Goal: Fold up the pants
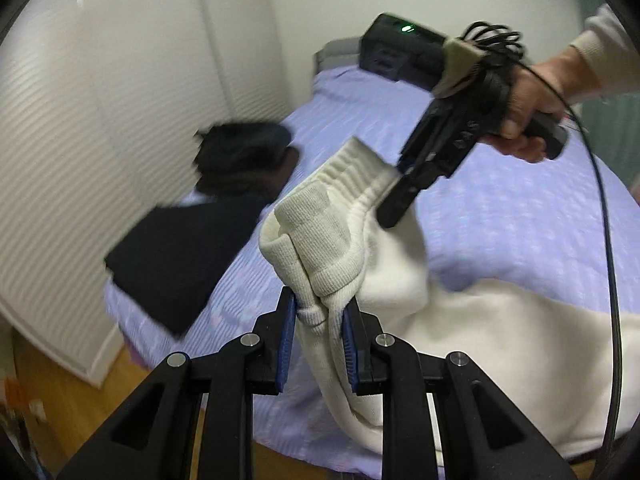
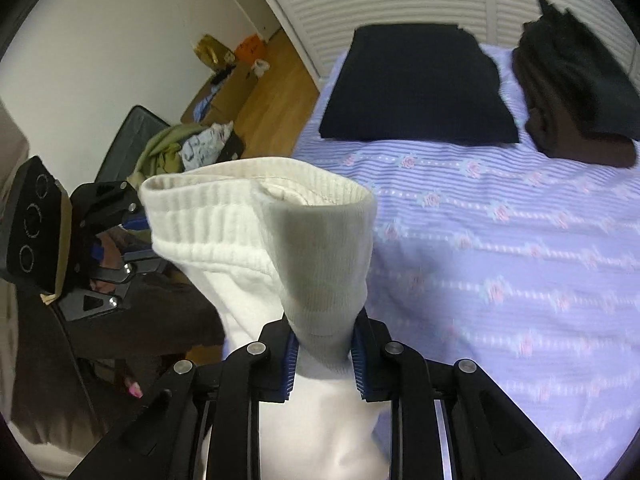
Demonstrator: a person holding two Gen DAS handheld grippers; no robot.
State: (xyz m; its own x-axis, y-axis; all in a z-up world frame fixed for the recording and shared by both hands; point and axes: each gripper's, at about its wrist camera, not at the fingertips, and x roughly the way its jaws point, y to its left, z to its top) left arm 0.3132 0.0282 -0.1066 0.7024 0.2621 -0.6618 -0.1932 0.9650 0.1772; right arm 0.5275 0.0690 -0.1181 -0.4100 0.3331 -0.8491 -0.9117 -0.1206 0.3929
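Note:
Cream-white pants with a ribbed waistband hang between my two grippers above the bed. My left gripper is shut on one bunched end of the waistband, its blue pads pressing the knit. A hand holds my right gripper, which is shut on the other end of the waistband. In the right wrist view the waistband stands up out of my right gripper, and my left gripper holds its far end at the left. The legs trail down onto the bed at the lower right.
A folded dark garment and a black clothes pile lie at the bed's far side by white louvered doors. An open suitcase of clothes sits on the wood floor. A black cable hangs from the right gripper.

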